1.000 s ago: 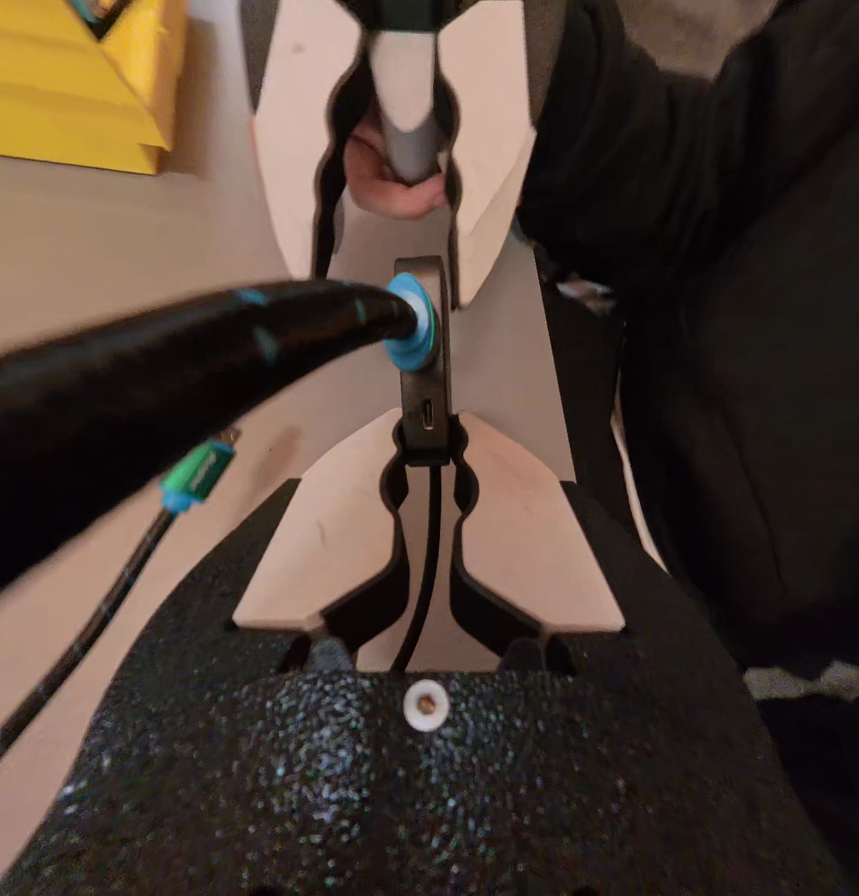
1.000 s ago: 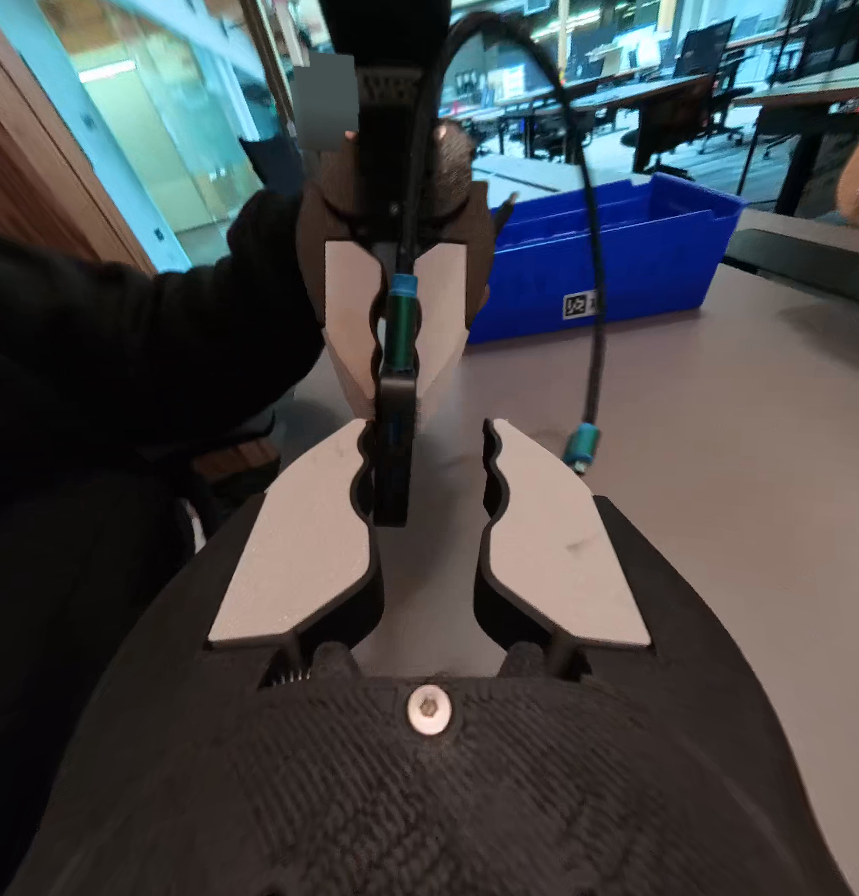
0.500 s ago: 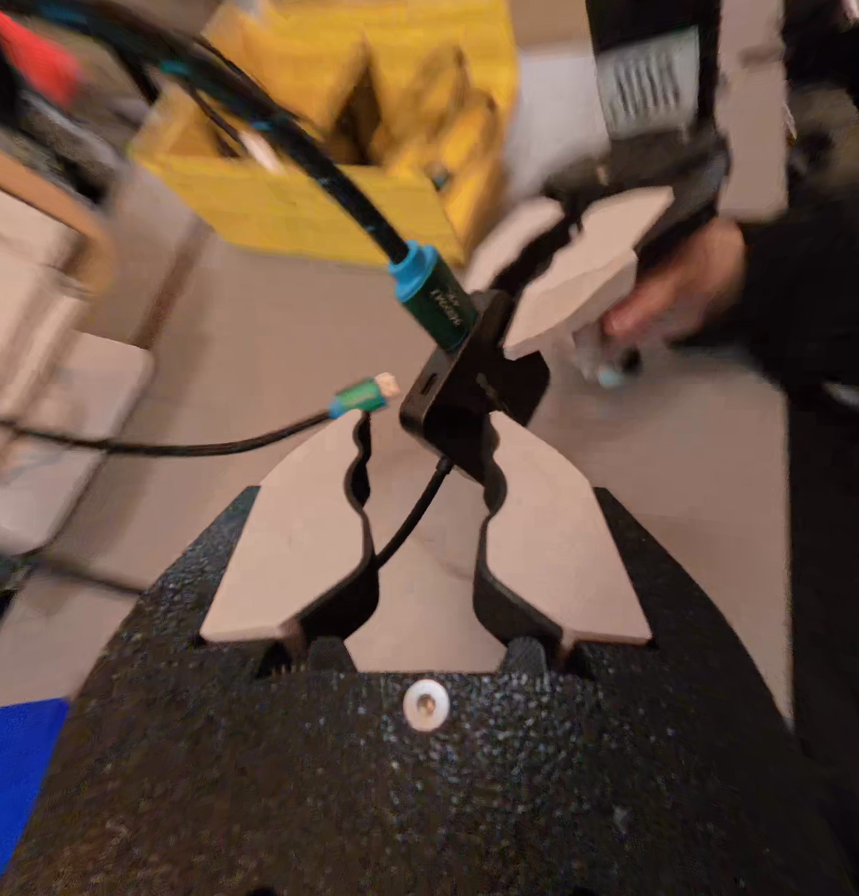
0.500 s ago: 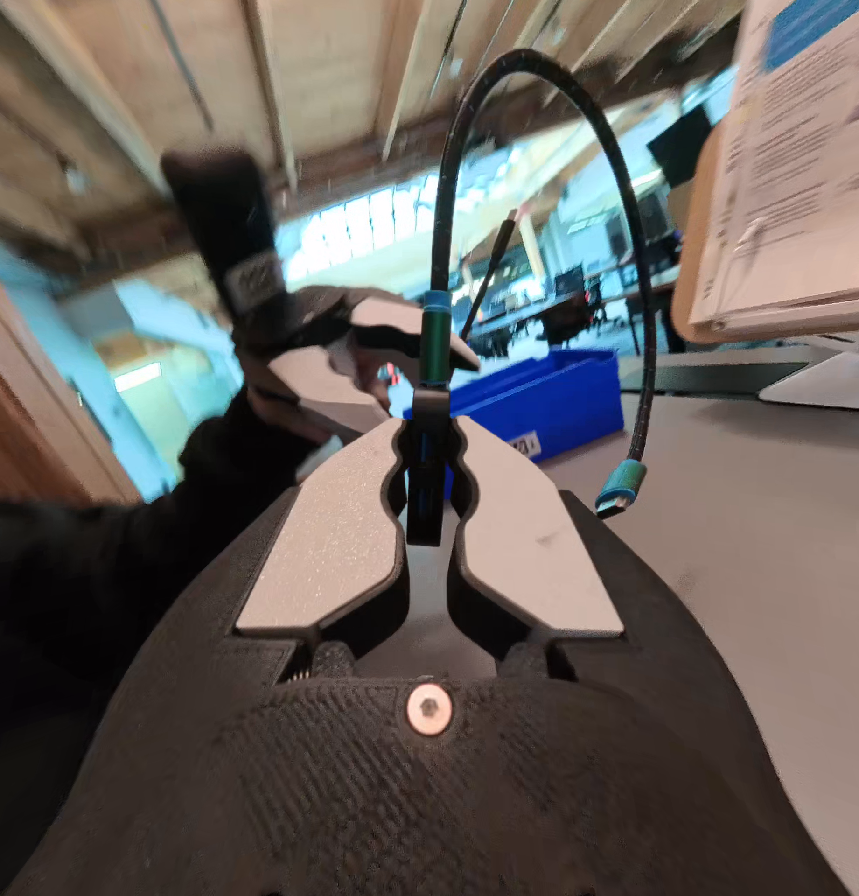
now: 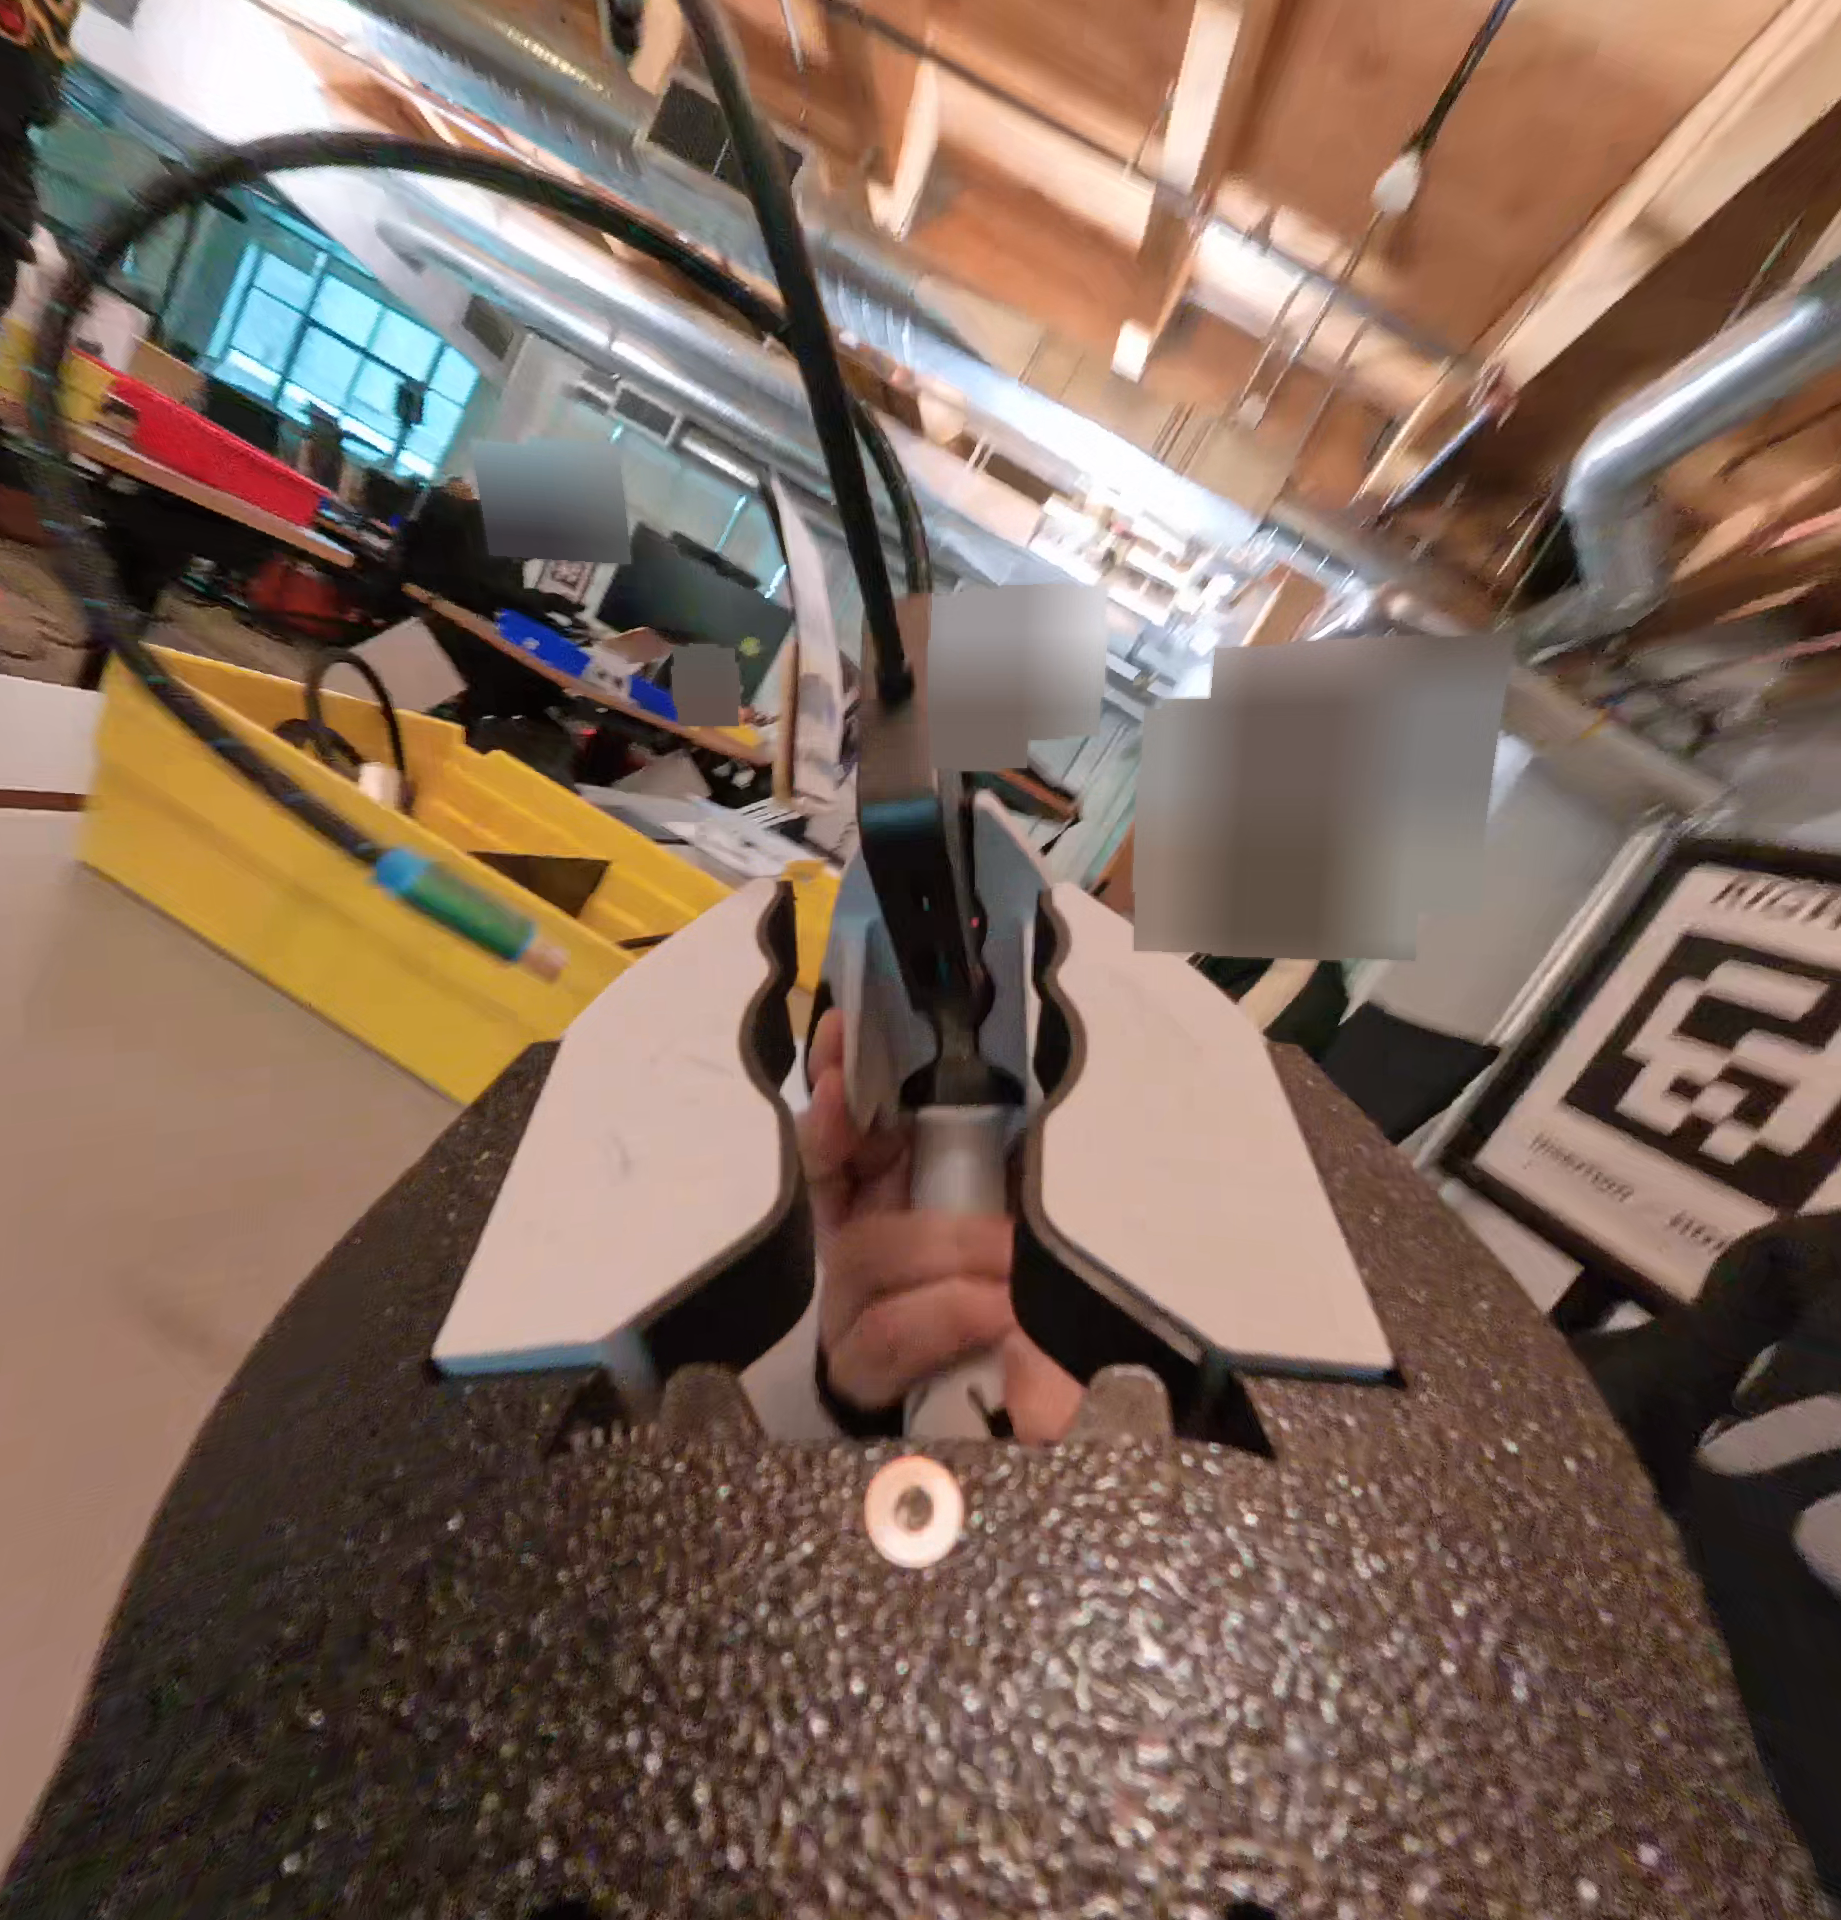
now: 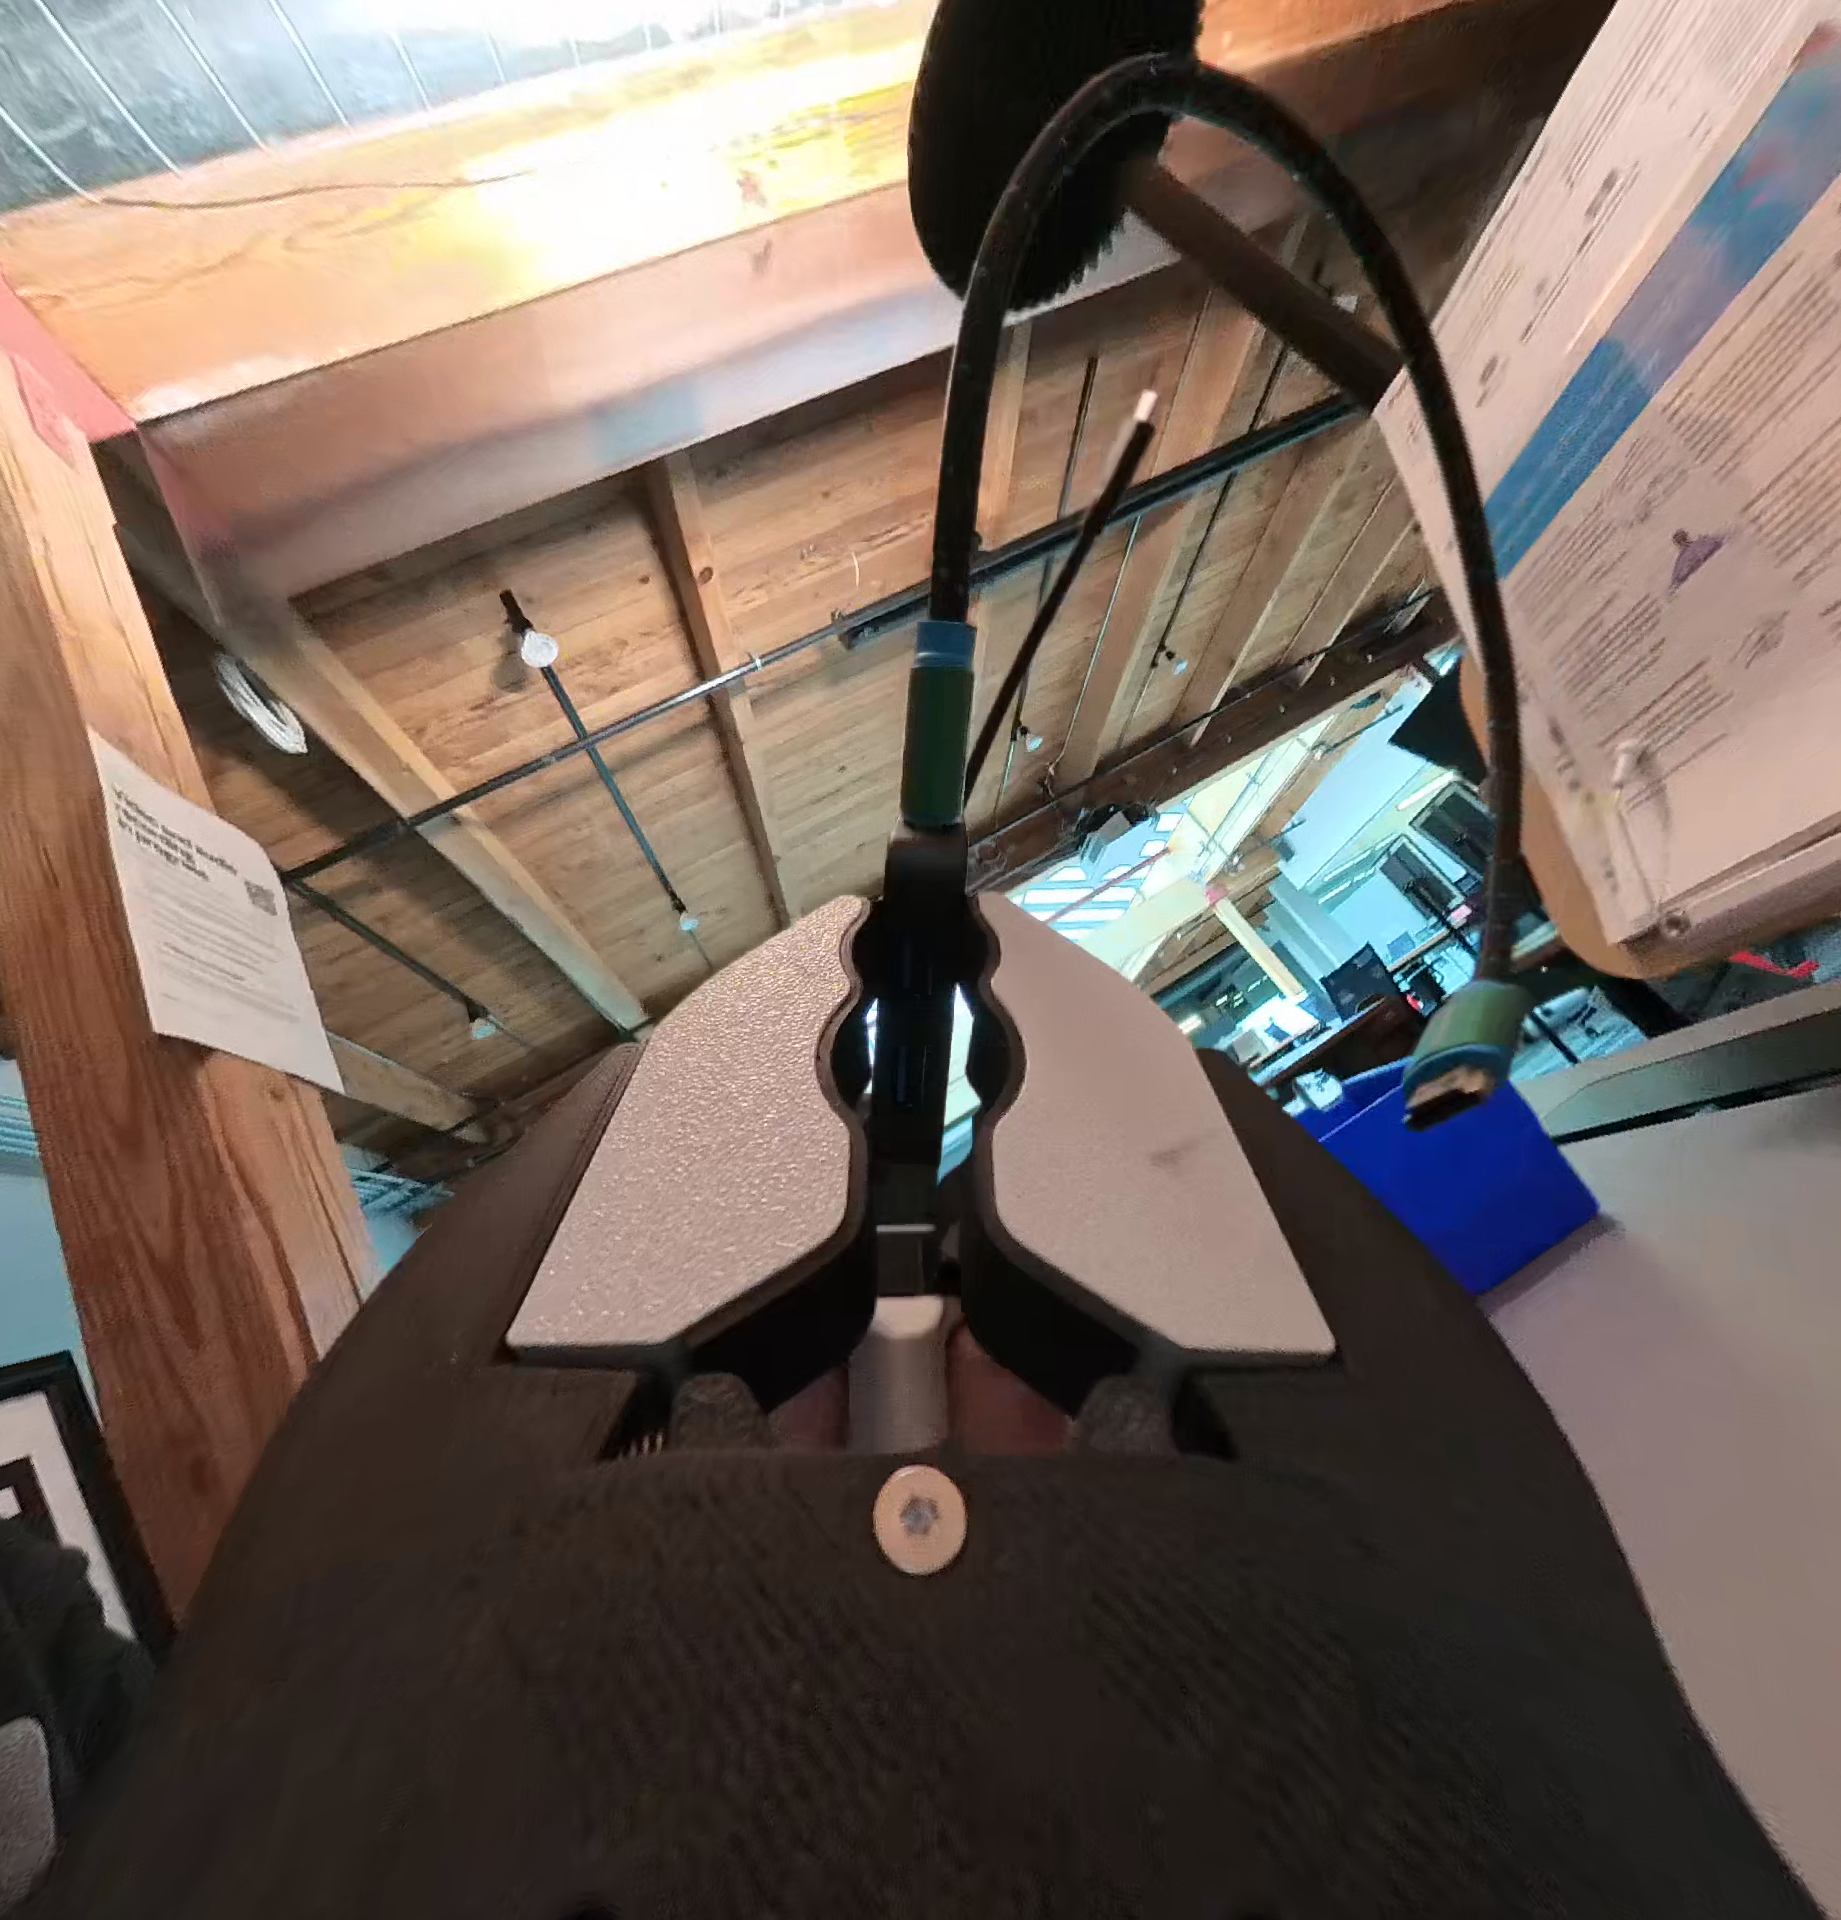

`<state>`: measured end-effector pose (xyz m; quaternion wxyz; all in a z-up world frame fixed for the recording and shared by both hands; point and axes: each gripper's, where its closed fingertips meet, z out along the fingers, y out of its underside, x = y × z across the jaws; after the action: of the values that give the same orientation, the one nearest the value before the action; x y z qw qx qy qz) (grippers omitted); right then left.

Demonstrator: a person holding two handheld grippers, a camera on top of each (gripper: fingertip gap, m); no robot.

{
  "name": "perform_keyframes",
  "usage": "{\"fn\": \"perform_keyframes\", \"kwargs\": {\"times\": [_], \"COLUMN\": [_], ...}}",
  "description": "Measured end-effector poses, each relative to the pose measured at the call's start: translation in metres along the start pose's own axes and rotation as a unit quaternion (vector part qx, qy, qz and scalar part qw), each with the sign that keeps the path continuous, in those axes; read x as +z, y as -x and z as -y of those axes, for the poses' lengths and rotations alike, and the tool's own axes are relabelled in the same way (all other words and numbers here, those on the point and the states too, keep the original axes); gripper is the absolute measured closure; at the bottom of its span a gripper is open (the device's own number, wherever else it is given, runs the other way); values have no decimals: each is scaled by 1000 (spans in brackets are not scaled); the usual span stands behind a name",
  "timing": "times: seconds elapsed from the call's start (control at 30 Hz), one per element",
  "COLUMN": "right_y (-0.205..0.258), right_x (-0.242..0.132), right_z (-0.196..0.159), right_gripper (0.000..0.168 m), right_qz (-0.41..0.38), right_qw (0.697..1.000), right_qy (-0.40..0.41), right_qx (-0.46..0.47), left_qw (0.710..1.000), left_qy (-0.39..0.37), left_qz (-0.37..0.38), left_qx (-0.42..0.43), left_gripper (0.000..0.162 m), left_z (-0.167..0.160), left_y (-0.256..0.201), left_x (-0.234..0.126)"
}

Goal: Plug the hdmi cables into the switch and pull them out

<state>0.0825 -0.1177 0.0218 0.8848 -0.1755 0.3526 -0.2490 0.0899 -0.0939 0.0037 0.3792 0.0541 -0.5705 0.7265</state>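
My right gripper (image 6: 924,914) is shut on the black switch (image 6: 911,1039) and holds it edge-on and upright in the air. A green HDMI plug (image 6: 937,748) sits in the switch's top end. Its black cable (image 6: 1311,177) arcs over, and the free green plug (image 6: 1461,1049) hangs at the right. My left gripper (image 5: 916,899) is open and empty, just in front of the switch (image 5: 900,883). Through its gap I see the right gripper's grey fingers (image 5: 859,997) and a hand (image 5: 895,1257). The free plug (image 5: 459,920) hangs at the left.
A yellow bin (image 5: 303,904) with cables stands on the pale table (image 5: 116,1143) at the left. A blue bin (image 6: 1456,1184) sits on the grey table (image 6: 1674,1455). A framed black-and-white marker (image 5: 1726,1049) is at the right. A wooden post (image 6: 116,935) stands at the left.
The switch has passed from my left gripper to my right. The left opened and let go, the right shut on it, and both views have tilted up toward the ceiling.
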Motion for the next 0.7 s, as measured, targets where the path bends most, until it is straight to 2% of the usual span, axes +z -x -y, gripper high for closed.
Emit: {"fn": "perform_keyframes", "kwargs": {"times": [0.03, 0.07, 0.1, 0.2, 0.27, 0.37, 0.43, 0.53, 0.63, 0.7], "right_y": [0, 1, 2, -5, -12, -13, -9, 0, 0, -2], "right_x": [1, 3, 3, 3, -2, -14, -19, -16, -21, -15], "right_z": [-6, -10, -10, -17, -9, -25, -35, -32, -38, -34], "right_gripper": [153, 153, 153, 151, 130, 127, 131, 153, 154, 155], "right_qz": [0, 3, 7, 2, -30, -24, -5, 24, 33, 20], "right_qw": [1000, 1000, 1000, 993, 984, 959, 954, 963, 950, 960], "right_qy": [8, 16, 15, 105, 140, 259, 294, 268, 312, 279], "right_qx": [-2, -11, -18, -55, -104, -109, -61, -29, -8, -12], "left_qw": [1000, 1000, 1000, 999, 998, 992, 984, 973, 978, 982], "left_qy": [-3, 0, 2, 20, 59, 127, 177, 225, 200, 170], "left_qz": [-7, -17, -22, -16, -5, -14, -22, -37, -38, -28], "left_qx": [-10, -9, -1, 26, 35, 21, 21, 34, 51, 82], "left_gripper": [122, 138, 148, 149, 148, 148, 148, 148, 148, 147], "left_z": [1, 0, 0, 2, 0, -5, -15, -28, -19, -10], "left_y": [-1, -3, -3, 1, 6, 6, 5, -2, -3, 0], "left_x": [3, 5, 5, -1, -7, -15, -16, -15, -12, -9]}}
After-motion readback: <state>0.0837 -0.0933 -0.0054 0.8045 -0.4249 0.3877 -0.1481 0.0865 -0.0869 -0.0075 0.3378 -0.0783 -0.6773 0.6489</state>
